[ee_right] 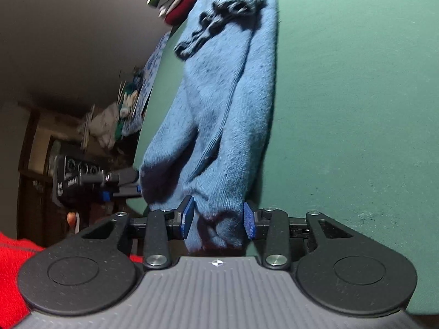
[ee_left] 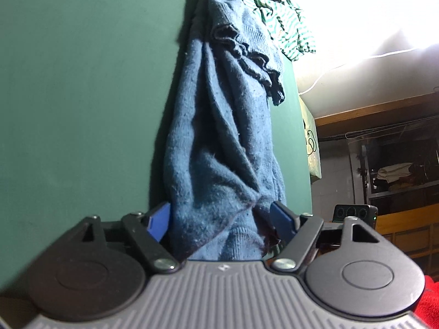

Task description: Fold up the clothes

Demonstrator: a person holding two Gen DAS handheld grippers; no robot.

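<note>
Red clothing only right view

Left wrist view: strong glare burns out the upper right; the green surface lies dim. Right wrist view: evenly dim, with motion blur on the background clutter. Both views show fisheye bending and dark vignetted corners.

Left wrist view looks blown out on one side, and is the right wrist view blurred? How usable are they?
Left wrist view: upper right corner is washed out white, but the blue sweater is sharp, only dim. Right wrist view: evenly lit, sweater paler, background clutter at left smeared. Both bend the green table edges.
</note>
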